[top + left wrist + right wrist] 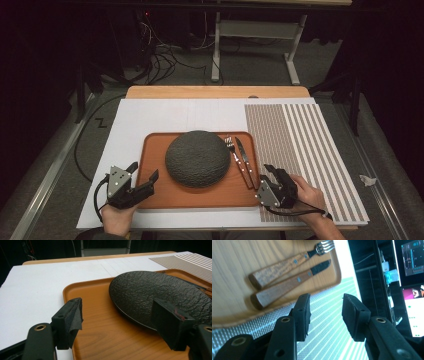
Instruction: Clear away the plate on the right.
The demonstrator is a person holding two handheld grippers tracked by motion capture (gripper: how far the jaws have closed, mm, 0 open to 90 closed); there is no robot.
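A wooden-handled knife [244,163] and fork [234,156] lie side by side at the right edge of an orange tray [155,195], beside a dark textured plate [198,158]. The right gripper [268,173] hovers near their handles, jaws spread and empty. The left gripper [145,172] is spread over the tray's near left corner.
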